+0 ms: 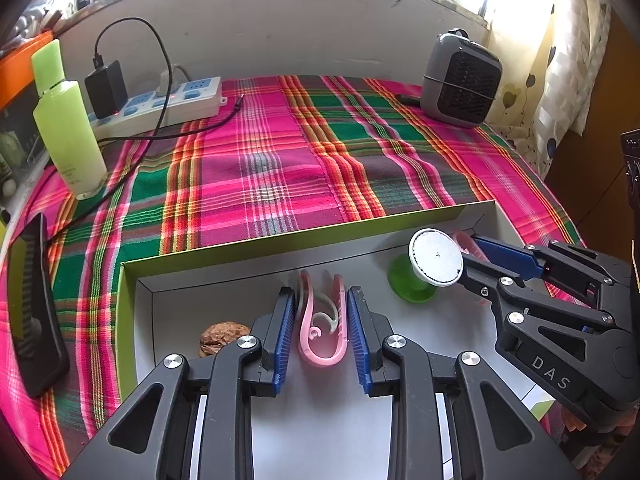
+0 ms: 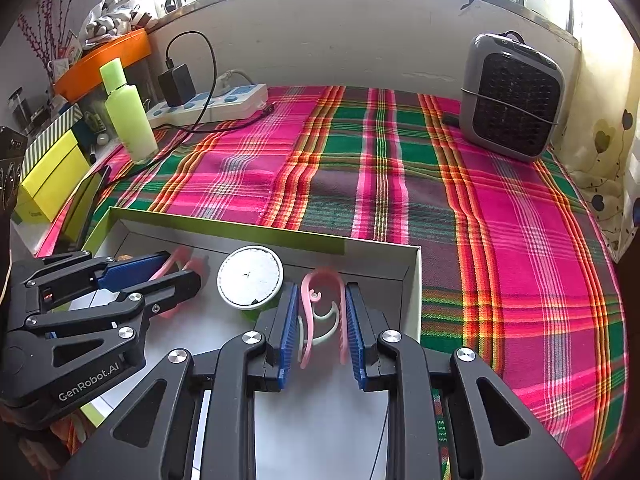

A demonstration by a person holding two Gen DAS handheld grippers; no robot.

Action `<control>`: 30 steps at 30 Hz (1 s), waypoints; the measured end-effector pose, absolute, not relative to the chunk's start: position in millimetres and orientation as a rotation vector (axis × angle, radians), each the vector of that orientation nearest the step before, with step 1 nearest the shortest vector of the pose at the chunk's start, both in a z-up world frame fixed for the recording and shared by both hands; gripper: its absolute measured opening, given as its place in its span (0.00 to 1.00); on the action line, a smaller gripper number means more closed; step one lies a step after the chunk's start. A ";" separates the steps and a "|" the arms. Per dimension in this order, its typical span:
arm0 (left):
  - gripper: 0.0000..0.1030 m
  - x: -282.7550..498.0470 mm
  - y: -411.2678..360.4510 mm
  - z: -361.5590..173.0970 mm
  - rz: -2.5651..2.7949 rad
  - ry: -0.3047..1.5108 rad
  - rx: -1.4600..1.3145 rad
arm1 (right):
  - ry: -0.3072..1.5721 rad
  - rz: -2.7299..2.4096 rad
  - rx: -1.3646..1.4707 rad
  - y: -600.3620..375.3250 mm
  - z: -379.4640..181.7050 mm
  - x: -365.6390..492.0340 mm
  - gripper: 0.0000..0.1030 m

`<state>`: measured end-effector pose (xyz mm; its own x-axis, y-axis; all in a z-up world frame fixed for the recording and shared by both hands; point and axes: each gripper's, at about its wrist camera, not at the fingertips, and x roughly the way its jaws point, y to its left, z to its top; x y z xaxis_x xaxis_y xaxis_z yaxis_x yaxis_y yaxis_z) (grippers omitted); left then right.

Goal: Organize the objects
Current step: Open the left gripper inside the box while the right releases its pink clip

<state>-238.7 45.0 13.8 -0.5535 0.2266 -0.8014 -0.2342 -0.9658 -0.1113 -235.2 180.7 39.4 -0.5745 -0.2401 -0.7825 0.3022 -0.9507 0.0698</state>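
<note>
A shallow white box with a green rim (image 1: 224,246) (image 2: 224,224) lies on the plaid cloth. Both grippers are inside it. My left gripper (image 1: 320,300) is shut on a pink hair clip (image 1: 320,328); it shows at the left in the right wrist view (image 2: 188,268). My right gripper (image 2: 322,296) is shut on a second pink hair clip (image 2: 322,312); it shows at the right in the left wrist view (image 1: 466,246). A green spool with a white round top (image 1: 436,256) (image 2: 250,276) stands between them. A walnut (image 1: 220,338) lies left of my left gripper.
A green bottle (image 1: 66,120) (image 2: 128,114), a power strip with charger and cable (image 1: 160,102) (image 2: 208,104) and a black comb (image 1: 32,308) are at the left. A grey heater (image 1: 460,80) (image 2: 512,96) stands back right by the wall. Yellow boxes (image 2: 48,176) sit at the far left.
</note>
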 end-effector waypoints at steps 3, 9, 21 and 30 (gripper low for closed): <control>0.33 -237.9 45.0 14.2 2.558 0.007 -1.322 | 0.098 -2.549 1.245 181.5 39.8 -233.9 0.24; 0.41 -234.2 41.8 15.3 2.564 -0.004 -1.328 | 0.091 -2.557 1.235 183.3 41.6 -230.7 0.29; 0.45 -214.6 37.0 25.2 2.592 -0.023 -1.303 | 0.078 -2.588 1.205 186.1 50.4 -212.8 0.35; 0.45 -186.6 32.7 35.4 2.654 -0.011 -1.270 | 0.048 -2.609 1.164 188.1 59.7 -185.7 0.35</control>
<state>-186.6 32.7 35.4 -0.6114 0.1817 -0.7702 -0.1754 -0.9802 -0.0920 -185.7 188.1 59.7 -0.6349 -0.2424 -0.7336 0.2694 -0.9594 0.0838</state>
